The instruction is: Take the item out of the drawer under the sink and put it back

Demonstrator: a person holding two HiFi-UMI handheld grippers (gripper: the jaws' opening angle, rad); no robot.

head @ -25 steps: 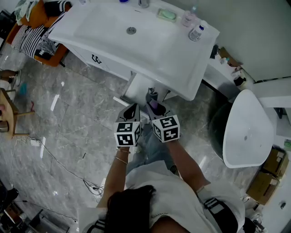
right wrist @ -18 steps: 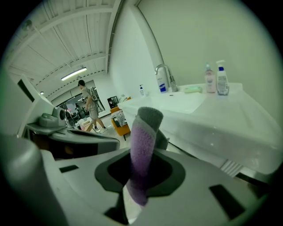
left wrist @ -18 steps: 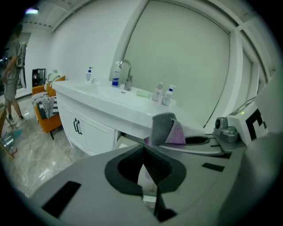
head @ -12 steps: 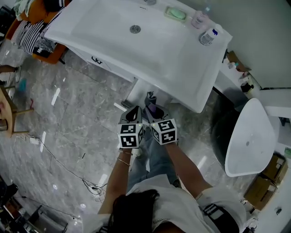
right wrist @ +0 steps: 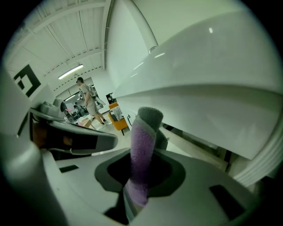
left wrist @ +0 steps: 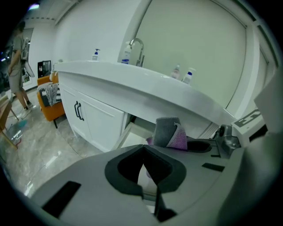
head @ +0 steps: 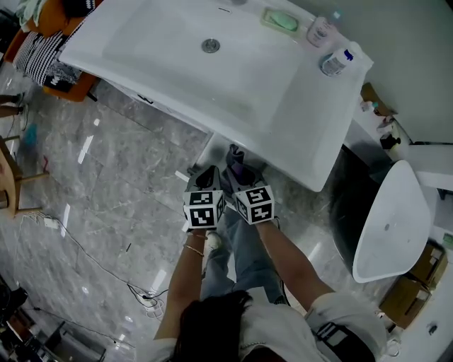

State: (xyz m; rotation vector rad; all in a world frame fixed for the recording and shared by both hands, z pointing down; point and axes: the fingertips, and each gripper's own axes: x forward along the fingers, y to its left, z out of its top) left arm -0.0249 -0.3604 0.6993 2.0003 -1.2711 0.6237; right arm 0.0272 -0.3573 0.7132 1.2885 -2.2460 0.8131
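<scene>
A folded purple and grey cloth (right wrist: 142, 145) stands up between the jaws of my right gripper (right wrist: 138, 178), which is shut on it. In the head view the cloth (head: 236, 160) sticks out of the right gripper (head: 241, 170) just in front of the sink counter's edge. My left gripper (head: 205, 178) is close beside it on the left, its jaws (left wrist: 148, 171) closed together with nothing between them. The cloth (left wrist: 171, 132) also shows in the left gripper view, to the right. The white drawer (left wrist: 131, 133) under the sink stands pulled open, just beyond both grippers.
The white sink counter (head: 177, 78) overhangs the drawer, with bottles (head: 334, 61) and a soap dish (head: 280, 20) at its back. A cabinet door with a black handle (left wrist: 79, 111) is left of the drawer. A toilet (head: 391, 212) stands at the right. A cable (head: 106, 263) lies on the floor.
Both grippers stay side by side with the cloth still held in the right one. The head view has drifted, so the sink now sits a little further right.
</scene>
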